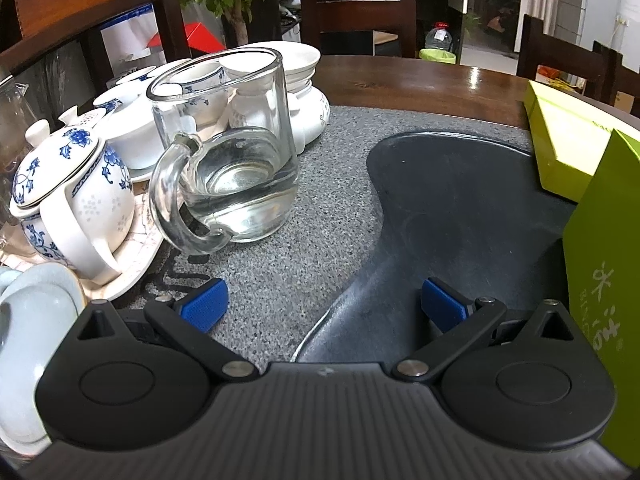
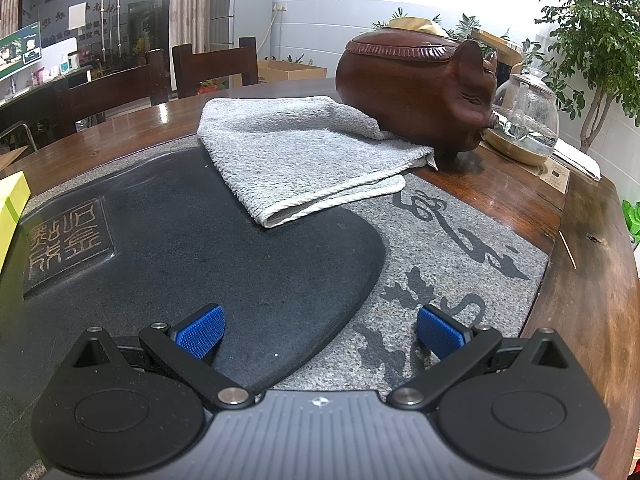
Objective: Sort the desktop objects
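the left gripper (image 1: 324,306) hangs low over the stone tea tray (image 1: 280,240) with its blue pads spread wide and nothing between them. just ahead and to its left stands a glass pitcher (image 1: 228,148), upright on the speckled grey stone, its thick handle (image 1: 168,200) turned toward the gripper and a little clear water in the bottom. beyond the pitcher, crowded together, are a blue-and-white porcelain teapot (image 1: 72,196) on a plate, a lidded gaiwan (image 1: 128,132) and stacked white cups (image 1: 280,68). on the right edge lie two green boxes (image 1: 568,148), one partly over the dark basin.

the right gripper (image 2: 320,330) is likewise spread apart and empty, hovering over the dark recessed basin (image 2: 200,248) of the tray. further out, a folded grey towel (image 2: 304,152) lies across the basin's far rim, its far edge touching a carved wooden pig (image 2: 416,88); a glass kettle (image 2: 524,116) sits just beside the pig's snout.

no object is in hand, so sorting looks to be between picks. the pitcher seems the likeliest next target for the left gripper: that would call for closing on the handle or wall and keeping it level, since glass is slick and the water could spill.
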